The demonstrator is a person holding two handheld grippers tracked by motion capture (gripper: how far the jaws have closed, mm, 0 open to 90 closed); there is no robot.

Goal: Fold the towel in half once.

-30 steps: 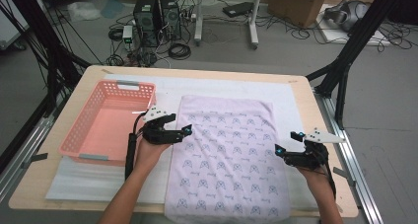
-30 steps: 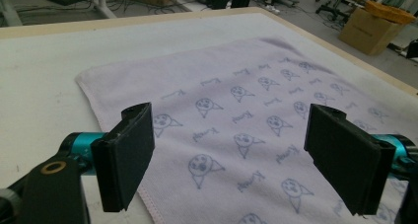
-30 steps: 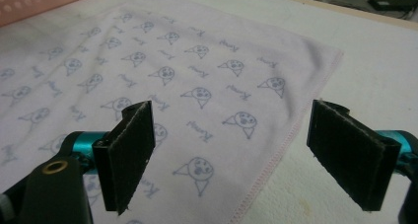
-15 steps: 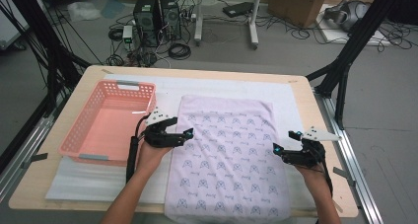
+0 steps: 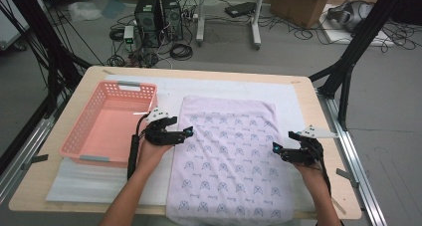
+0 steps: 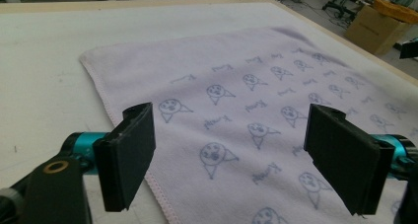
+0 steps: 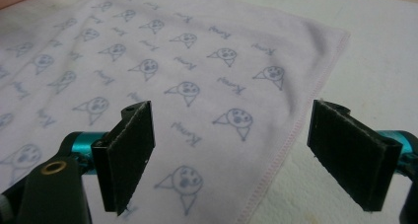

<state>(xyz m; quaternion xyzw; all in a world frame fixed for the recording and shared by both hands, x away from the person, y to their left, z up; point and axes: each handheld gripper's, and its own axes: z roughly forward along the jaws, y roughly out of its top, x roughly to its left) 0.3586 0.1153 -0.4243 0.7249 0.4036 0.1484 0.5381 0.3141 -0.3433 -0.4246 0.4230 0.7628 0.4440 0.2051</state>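
A pale lilac towel [image 5: 229, 156] with small printed faces lies spread flat on the white mat, its near end hanging over the table's front edge. My left gripper [image 5: 188, 132] hovers open at the towel's left hem, jaws pointing inward over the cloth [image 6: 246, 115]. At the right hem my right gripper [image 5: 275, 149] stands open too, just above the towel [image 7: 162, 71]. In both gripper views the black pads [image 6: 125, 152] [image 7: 123, 152] are wide apart with nothing pinched, and each hem runs between them.
An empty pink plastic basket [image 5: 84, 131] sits on the table's left side, close to my left hand. A white foam mat [image 5: 293, 101] covers most of the wooden tabletop [image 5: 328, 136]. Beyond the table are computer towers, cables and cardboard boxes on the floor.
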